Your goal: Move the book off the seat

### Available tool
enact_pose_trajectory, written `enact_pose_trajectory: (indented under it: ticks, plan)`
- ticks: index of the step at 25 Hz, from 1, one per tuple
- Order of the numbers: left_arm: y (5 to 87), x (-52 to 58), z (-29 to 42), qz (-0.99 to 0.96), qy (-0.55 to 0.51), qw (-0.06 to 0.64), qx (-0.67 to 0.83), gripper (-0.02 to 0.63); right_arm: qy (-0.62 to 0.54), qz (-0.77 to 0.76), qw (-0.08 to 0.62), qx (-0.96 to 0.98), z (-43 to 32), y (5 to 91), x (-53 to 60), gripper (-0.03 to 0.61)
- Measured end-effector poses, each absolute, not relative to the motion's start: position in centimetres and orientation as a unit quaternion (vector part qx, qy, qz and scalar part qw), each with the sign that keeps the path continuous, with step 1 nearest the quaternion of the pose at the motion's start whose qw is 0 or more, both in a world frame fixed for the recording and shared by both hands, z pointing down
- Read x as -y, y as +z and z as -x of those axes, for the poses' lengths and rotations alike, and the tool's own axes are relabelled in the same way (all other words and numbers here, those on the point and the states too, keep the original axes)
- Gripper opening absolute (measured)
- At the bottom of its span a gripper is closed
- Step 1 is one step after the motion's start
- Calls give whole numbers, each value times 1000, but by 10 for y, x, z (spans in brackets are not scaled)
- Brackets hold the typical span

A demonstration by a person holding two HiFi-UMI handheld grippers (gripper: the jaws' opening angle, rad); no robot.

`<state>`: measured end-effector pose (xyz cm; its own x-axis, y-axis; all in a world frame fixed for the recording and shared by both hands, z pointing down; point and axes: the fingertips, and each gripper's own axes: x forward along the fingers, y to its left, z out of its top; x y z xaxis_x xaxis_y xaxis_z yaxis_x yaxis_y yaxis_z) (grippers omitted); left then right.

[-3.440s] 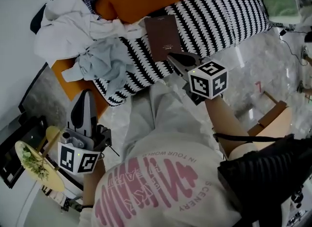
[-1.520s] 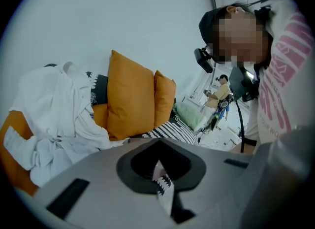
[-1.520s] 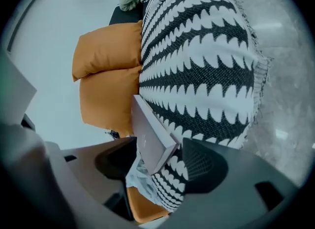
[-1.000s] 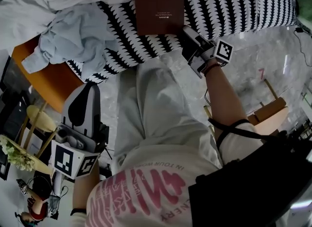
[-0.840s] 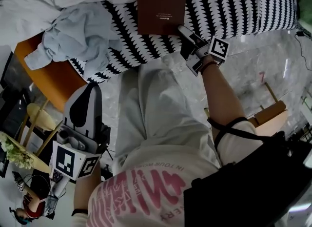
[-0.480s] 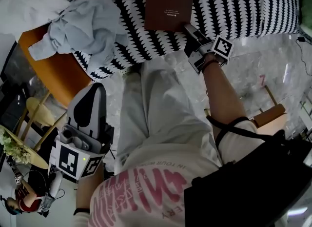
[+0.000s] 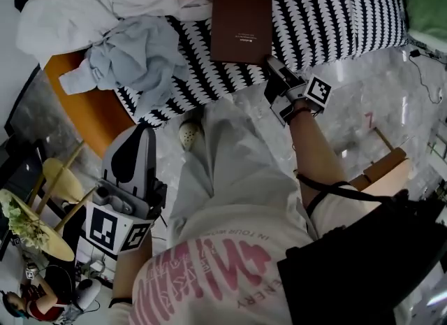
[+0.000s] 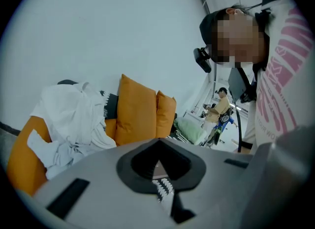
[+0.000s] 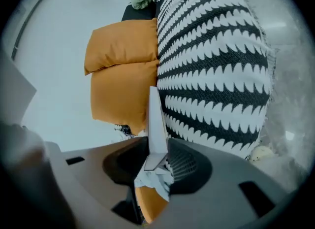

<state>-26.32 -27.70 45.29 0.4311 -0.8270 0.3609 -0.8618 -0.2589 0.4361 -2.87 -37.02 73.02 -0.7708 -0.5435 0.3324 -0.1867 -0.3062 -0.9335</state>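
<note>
Book (image 7: 241, 23): lies flat on the black-and-white striped cushion (image 7: 328, 9) of the orange seat (image 7: 87, 103), long axis running away from the person, near short edge by the cushion's front
Right gripper (image 7: 274, 67): at the book's near right corner; its fingers have just been closing and now pinch that corner, the cover showing edge-on between them
Left gripper (image 7: 137, 133): fingers together on nothing, held low beside the person's leg, well apart from the book
Clothes (image 7: 133, 58): heaped just beside the book's left edge
Bearing: book stretches straight ahead of the right fingers, so a lift would likely hang from one corner; the far end may sag
</note>
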Motion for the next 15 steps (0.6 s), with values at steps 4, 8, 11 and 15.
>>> enact_pose_trajectory:
  ticks: [4, 8, 11, 15]
  plan:
    - [440, 270, 274, -807, 27, 276, 522, 8, -738, 320, 152, -574, 39, 711, 360, 141]
    - [427, 260, 289, -808, 26, 269, 524, 8, -724, 320, 196, -578, 43, 686, 346, 141]
    - [413, 255, 294, -814, 23, 257, 521, 8, -710, 318, 215, -590, 46, 666, 342, 141]
    - [400, 253, 299, -826, 23, 231, 513, 8, -689, 314, 242, -606, 50, 644, 342, 141]
